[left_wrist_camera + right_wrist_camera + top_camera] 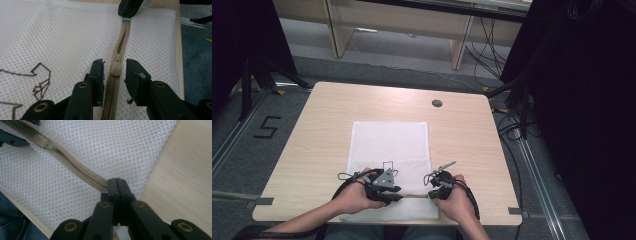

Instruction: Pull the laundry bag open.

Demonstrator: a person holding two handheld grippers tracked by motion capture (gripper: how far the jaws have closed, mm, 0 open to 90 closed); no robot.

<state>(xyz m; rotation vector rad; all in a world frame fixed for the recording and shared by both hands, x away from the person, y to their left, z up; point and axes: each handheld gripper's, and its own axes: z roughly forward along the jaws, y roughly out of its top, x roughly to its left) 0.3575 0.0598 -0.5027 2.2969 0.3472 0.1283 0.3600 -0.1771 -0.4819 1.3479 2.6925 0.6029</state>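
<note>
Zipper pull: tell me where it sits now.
The zipper pull lies on the beige zipper between the left gripper's open jaws, on the mesh bag's near edge.

The high view is looking forward and down on the table (317,150) from above the person's side. Each gripper view is looking closely along its own jaws at the white mesh bag (50,37), and both are sharing the beige zipper (75,168) running ahead of the jaws.
</note>
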